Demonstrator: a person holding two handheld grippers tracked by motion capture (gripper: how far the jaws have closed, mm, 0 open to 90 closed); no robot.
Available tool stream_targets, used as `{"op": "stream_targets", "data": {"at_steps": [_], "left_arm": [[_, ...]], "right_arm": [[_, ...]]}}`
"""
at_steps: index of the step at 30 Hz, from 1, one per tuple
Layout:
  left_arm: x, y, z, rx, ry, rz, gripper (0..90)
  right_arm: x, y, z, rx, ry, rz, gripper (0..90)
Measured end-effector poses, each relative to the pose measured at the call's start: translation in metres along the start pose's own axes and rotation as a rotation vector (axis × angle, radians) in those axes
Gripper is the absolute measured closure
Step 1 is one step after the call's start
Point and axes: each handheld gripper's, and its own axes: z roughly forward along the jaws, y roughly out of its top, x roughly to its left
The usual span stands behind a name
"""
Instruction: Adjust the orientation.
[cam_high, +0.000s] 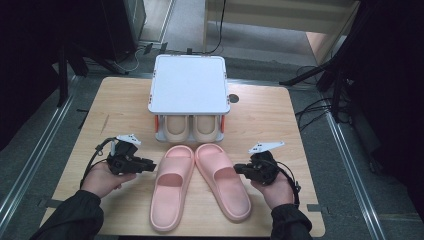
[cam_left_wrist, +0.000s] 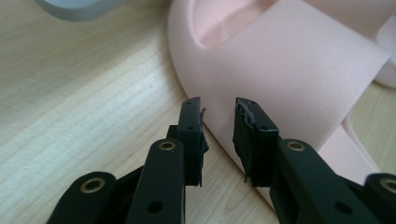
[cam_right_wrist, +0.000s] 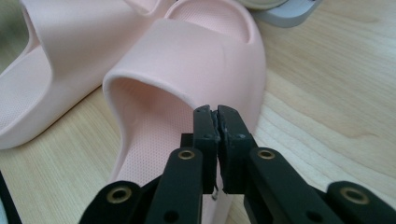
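Slippers: the pink pair (cam_high: 200, 185) lies on the desk (cam_high: 280, 125) before the rack (cam_high: 189, 85), beige pair already inside. Left claw (cam_left_wrist: 219, 135) gapes empty beside one; right claw (cam_right_wrist: 215, 140) has pinched shut, empty.

Two pink slippers (cam_high: 200, 185) side by side, toes apparently touching, heels splayed.

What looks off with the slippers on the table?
The two pink slippers lie splayed: toes nearly touching near the white rack, heels spread apart. The beige pair sits straight and parallel inside the rack. The left tongs' pads look frayed. No spills.
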Motion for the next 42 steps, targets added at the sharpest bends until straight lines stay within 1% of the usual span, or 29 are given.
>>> {"op": "stream_targets", "data": {"at_steps": [2, 3, 4, 5, 6, 8, 10, 12, 13, 18, 21, 23, 27, 29, 31, 33, 37, 40, 42], "left_arm": [[-0.002, 0.0, 0.005, 0.023, -0.004, 0.004, 71.8], [-0.003, 0.0, 0.008, 0.037, -0.004, 0.013, 71.8], [-0.004, 0.0, 0.009, 0.042, -0.001, 0.022, 71.8], [-0.005, 0.001, 0.01, 0.038, -0.001, 0.021, 72.3], [-0.004, 0.001, 0.01, 0.041, -0.002, 0.021, 72.4], [-0.004, 0.001, 0.01, 0.039, -0.005, 0.015, 72.5], [-0.005, 0.0, 0.01, 0.039, -0.006, 0.017, 73.1], [-0.006, 0.001, 0.01, 0.041, -0.012, 0.017, 73.2], [-0.007, 0.0, 0.011, 0.043, -0.018, 0.02, 73.1], [-0.017, 0.004, 0.017, 0.057, -0.037, 0.059, 72.3], [-0.022, 0.006, 0.02, 0.058, -0.048, 0.068, 72.1], [-0.024, 0.007, 0.021, 0.064, -0.055, 0.078, 71.8], [-0.022, 0.007, 0.021, 0.063, -0.059, 0.066, 69.5], [-0.021, 0.007, 0.02, 0.054, -0.054, 0.066, 67.5], [-0.019, 0.008, 0.016, 0.032, -0.061, 0.063, 65.6], [-0.019, 0.009, 0.011, 0.007, -0.062, 0.054, 64.4], [-0.017, 0.009, 0.003, -0.032, -0.068, 0.032, 59.1], [-0.017, 0.011, -0.002, -0.049, -0.068, 0.021, 52.8], [-0.015, 0.013, -0.004, -0.045, -0.061, 0.021, 49.5]], "right_arm": [[0.0, 0.002, 0.0, -0.002, 0.001, -0.005, 86.4], [0.0, 0.002, 0.0, -0.006, -0.002, -0.005, 86.4], [-0.001, 0.002, -0.002, -0.025, -0.007, -0.006, 86.5], [-0.002, 0.003, -0.004, -0.044, -0.006, -0.002, 86.5], [-0.003, 0.003, -0.005, -0.048, -0.007, 0.006, 86.5], [-0.006, 0.002, -0.003, -0.035, -0.018, 0.018, 86.5], [-0.008, 0.001, 0.002, -0.003, -0.019, 0.028, 86.8], [-0.005, 0.002, 0.006, -0.001, -0.03, 0.02, 87.6], [-0.005, 0.002, 0.006, -0.001, -0.028, 0.017, 87.5], [0.001, 0.003, 0.016, 0.028, -0.019, 0.001, 87.2], [0.003, 0.004, 0.019, 0.025, -0.015, -0.006, 87.1], [0.003, 0.004, 0.02, 0.023, -0.009, 0.0, 87.2], [-0.001, 0.004, 0.022, 0.01, 0.006, 0.017, 86.8], [-0.003, 0.004, 0.023, 0.008, 0.008, 0.028, 84.2], [-0.005, 0.005, 0.021, -0.014, 0.012, 0.043, 83.1], [-0.004, 0.007, 0.018, -0.052, 0.016, 0.045, 81.2], [0.003, 0.008, 0.009, -0.101, 0.028, 0.048, 76.6], [0.009, 0.008, 0.003, -0.15, 0.077, 0.048, 70.6], [0.014, 0.008, 0.002, -0.168, 0.112, 0.045, 65.8]]}}
